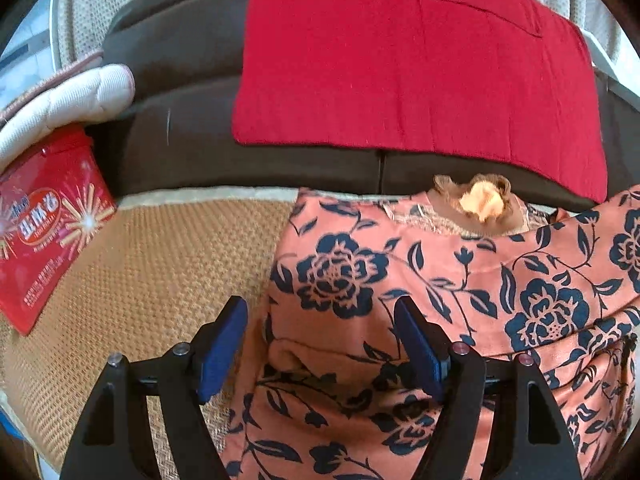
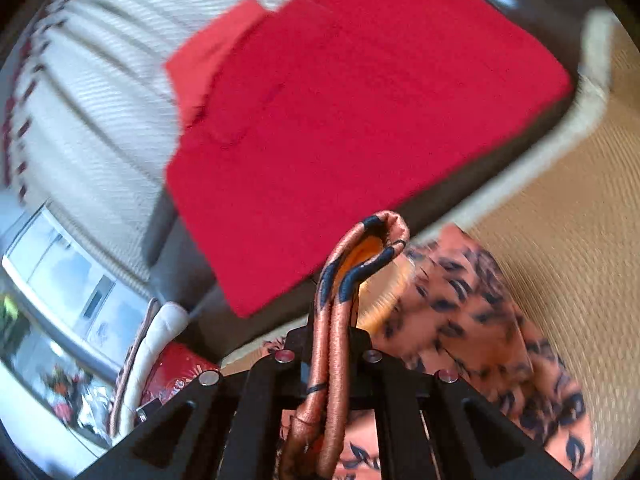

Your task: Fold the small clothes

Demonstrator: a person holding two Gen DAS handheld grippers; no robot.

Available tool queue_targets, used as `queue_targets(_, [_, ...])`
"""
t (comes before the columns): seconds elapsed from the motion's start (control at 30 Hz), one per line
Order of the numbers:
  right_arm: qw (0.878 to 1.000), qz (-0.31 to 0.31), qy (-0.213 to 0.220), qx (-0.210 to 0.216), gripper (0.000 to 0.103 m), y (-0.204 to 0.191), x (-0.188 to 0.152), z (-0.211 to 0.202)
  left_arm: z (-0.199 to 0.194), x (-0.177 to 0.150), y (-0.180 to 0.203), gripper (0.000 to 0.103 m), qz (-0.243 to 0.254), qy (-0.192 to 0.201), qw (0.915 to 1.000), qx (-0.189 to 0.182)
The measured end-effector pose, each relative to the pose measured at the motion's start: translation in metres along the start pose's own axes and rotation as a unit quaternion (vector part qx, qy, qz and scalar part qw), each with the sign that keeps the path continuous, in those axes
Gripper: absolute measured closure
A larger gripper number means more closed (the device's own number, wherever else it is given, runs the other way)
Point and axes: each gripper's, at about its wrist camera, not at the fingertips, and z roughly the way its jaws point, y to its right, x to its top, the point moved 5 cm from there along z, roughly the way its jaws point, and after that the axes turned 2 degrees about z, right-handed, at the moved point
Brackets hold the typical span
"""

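Woven tan mat (image 1: 160, 264) fills lower left. Dark brown sofa (image 1: 188, 80) across frame top, red cloth (image 1: 400, 64) draped over it. Window (image 2: 60, 280) at left edge, daylight.

The left gripper (image 1: 320, 312) has black angular plastic arms with triangular cut-outs, round silver screws at the joints, and flat blue pads (image 1: 222, 350) on its fingers. The right gripper (image 2: 328, 332) has the same black frame and silver screws.
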Motion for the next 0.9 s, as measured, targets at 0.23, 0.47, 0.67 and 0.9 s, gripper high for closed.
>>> queue_targets(0.23, [0.981, 0.045, -0.070, -0.178, 0.094, 0.121, -0.007, 0.056, 0.010, -0.005, 0.014, 0.027, 0.025, -0.014, 0.9996, 0.008])
queue_targets(0.47, [0.983, 0.049, 0.020, -0.175, 0.090, 0.110, 0.022, 0.011, 0.014, -0.009, 0.011, 0.027, 0.024, -0.028, 0.9993, 0.008])
queue_targets(0.67, [0.994, 0.007, 0.013, -0.110, 0.089, 0.079, 0.017, 0.006, 0.009, -0.004, 0.015, 0.027, 0.018, -0.015, 0.9997, -0.007])
queue_targets(0.9, [0.985, -0.061, -0.137, -0.081, 0.089, 0.047, -0.039, 0.084, 0.019, -0.008, 0.046, 0.026, 0.051, -0.040, 0.9968, -0.048])
